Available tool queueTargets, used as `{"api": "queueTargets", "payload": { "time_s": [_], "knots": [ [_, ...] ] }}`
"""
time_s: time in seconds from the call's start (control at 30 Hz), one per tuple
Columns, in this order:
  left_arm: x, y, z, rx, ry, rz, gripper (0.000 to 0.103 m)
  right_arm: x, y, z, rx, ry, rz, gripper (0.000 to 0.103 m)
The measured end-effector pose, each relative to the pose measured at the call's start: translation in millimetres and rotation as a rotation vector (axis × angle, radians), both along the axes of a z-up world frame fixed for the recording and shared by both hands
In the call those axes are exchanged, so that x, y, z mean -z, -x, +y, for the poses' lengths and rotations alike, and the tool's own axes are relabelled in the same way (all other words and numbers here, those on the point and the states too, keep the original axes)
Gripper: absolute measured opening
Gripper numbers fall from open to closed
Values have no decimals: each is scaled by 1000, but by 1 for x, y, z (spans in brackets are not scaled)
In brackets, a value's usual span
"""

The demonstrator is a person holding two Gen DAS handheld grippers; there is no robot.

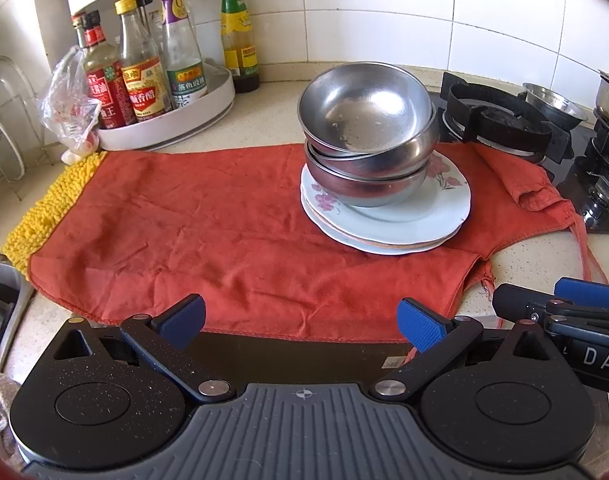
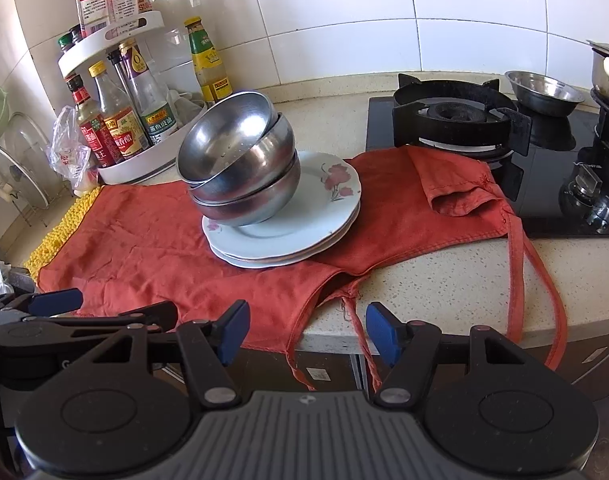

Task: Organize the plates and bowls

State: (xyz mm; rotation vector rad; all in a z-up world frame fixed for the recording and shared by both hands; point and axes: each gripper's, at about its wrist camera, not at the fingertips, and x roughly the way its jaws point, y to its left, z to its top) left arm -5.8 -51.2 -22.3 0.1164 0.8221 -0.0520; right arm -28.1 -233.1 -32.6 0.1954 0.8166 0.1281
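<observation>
Three steel bowls, nested crookedly, the top one tilted, on a stack of flowered plates. All of it on a red cloth spread over the counter, toward the cloth's stove-side end, well back from the counter's front edge. Behind, toward the back wall, a white rack of sauce bottles; to one side, a black gas stove with a small steel dish. Nearer the front edge, left gripper wide apart and empty. Right gripper about half spread, nothing between the blue pads. Judged near the end: stack built, both tools clear. Next move likely only straightening the tilted top bowl, calling for a gentle rim pinch without toppling the pile.
</observation>
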Motion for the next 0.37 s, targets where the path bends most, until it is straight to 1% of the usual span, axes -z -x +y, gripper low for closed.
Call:
{"api": "queueTargets", "payload": {
  "time_s": [0.1, 0.23, 0.37],
  "knots": [
    [-1, 1, 2, 0, -10, -17, 103, -1, -1, 3, -5, -2, -4, 64],
    [-4, 3, 5, 7, -36, -64, 103, -3, -3, 7, -10, -2, -12, 64],
    [-6, 2, 10, 14, -28, -74, 103, -5, -4, 10, -15, 1, -14, 64]
  ]
}}
